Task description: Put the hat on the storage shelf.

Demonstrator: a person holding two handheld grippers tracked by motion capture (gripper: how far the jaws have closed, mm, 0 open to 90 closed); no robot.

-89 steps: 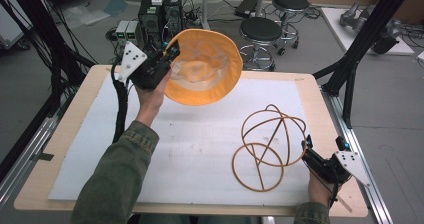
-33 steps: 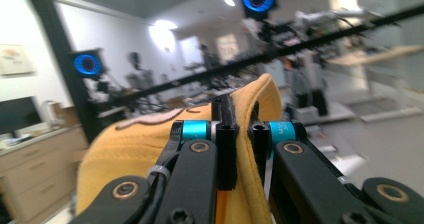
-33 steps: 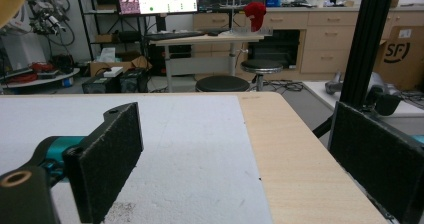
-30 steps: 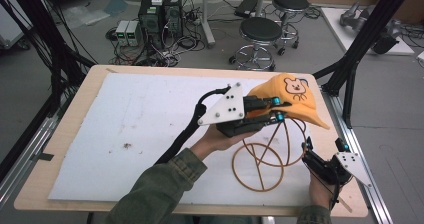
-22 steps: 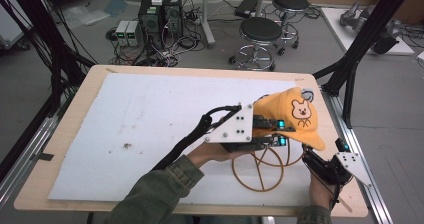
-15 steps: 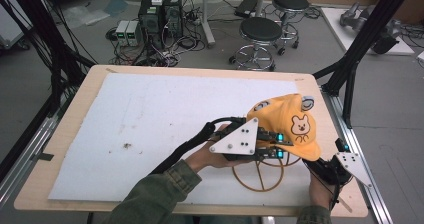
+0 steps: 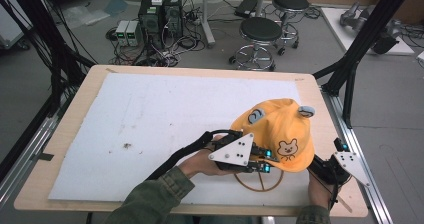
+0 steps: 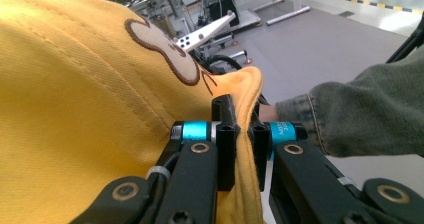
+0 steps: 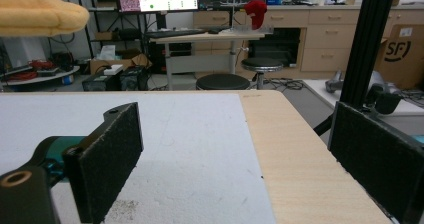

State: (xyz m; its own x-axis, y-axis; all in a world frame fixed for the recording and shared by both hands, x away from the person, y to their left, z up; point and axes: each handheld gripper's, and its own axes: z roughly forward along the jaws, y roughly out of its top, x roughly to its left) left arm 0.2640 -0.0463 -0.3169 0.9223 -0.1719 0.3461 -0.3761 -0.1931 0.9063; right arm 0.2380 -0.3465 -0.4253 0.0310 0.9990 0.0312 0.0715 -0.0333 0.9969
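Left tool pinching yellow hat brim; right tool spread, empty.
Hat covers wire frame, just a ring showing at 6 o'clock; hat at surface 4 o'clock corner.

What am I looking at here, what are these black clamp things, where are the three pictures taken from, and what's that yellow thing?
A person sits at a table covered by a white mat, holding a hand-held two-jaw clamp in each hand. The high view looks down from above the person's side. The other two pictures come from small cameras riding on each clamp, looking along its jaws.

The left gripper is shut on the brim of a yellow hat with a bear face on it. The hat sits draped over a wire frame, whose ring-shaped base peeks out beneath it.

The right gripper rests near the table's near right corner with its jaws wide open and nothing between them.
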